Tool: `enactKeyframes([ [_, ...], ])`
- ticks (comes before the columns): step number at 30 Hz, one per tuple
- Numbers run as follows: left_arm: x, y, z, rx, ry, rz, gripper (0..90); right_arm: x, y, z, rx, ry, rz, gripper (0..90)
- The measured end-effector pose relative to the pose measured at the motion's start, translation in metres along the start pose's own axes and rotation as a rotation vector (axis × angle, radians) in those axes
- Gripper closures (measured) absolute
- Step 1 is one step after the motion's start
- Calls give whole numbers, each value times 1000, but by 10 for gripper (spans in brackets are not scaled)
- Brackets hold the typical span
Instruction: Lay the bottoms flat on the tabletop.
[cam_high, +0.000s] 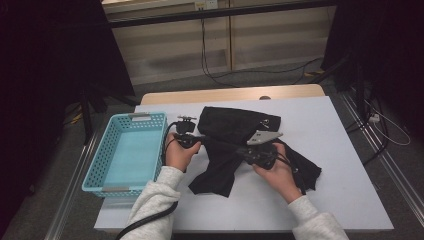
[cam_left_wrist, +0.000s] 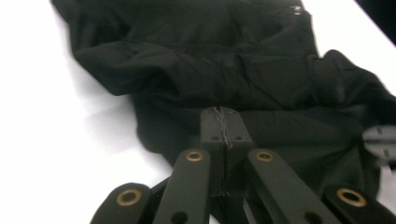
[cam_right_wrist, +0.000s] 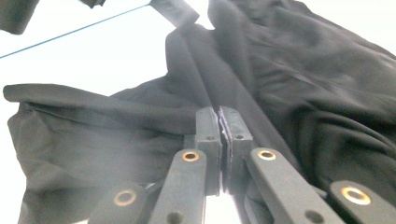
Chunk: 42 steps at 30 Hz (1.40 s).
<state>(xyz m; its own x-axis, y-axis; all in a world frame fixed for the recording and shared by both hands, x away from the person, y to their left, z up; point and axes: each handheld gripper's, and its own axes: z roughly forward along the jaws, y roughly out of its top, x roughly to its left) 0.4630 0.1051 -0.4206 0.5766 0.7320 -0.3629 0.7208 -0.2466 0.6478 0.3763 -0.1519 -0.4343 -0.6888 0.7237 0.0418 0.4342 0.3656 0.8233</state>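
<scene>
- High view: black garment (cam_high: 240, 145) lies crumpled mid-table, nothing in the blue basket (cam_high: 125, 155) yet, so folding has barely begun
- left gripper (cam_high: 202, 141) and right gripper (cam_high: 239, 150) both look pinched tight on the cloth's folds
- lots of bare white table (cam_high: 340, 165) on the right, basket just beside the left hand

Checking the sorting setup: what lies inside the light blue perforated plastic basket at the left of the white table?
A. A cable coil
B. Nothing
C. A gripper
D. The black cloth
B: in the high view the light blue perforated plastic basket shows a bare floor, while the black cloth lies beside it on the white table.
</scene>
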Motion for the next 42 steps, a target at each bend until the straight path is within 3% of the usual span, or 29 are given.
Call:
enactKeyframes([
  [7, 1, -9, 1, 11, -11, 1, 759, -17, -21, -12, 77, -53, 13, 873],
  [12, 0, -17, -3, 23, 10, 47, 620, -16, -27, -7, 124, -67, 1, 847],
  [15, 1, -22, -7, 12, 24, 63, 527, -15, -29, -6, 143, -76, -2, 748],
  [20, 1, -32, -11, 6, 31, 86, 403, -10, -24, -12, 121, -75, -11, 622],
  [25, 1, -42, -15, 11, 16, 104, 359, 6, -17, -16, 94, -31, -23, 552],
  [32, 1, -52, -28, -17, 25, 134, 265, 28, -14, -22, 77, 32, -46, 562],
  [37, 0, -59, -30, -21, 22, 147, 260, 48, -18, -9, 108, 111, -68, 601],
  [42, -2, -59, -30, -22, 17, 161, 257, 62, -16, 9, 110, 130, -87, 597],
])
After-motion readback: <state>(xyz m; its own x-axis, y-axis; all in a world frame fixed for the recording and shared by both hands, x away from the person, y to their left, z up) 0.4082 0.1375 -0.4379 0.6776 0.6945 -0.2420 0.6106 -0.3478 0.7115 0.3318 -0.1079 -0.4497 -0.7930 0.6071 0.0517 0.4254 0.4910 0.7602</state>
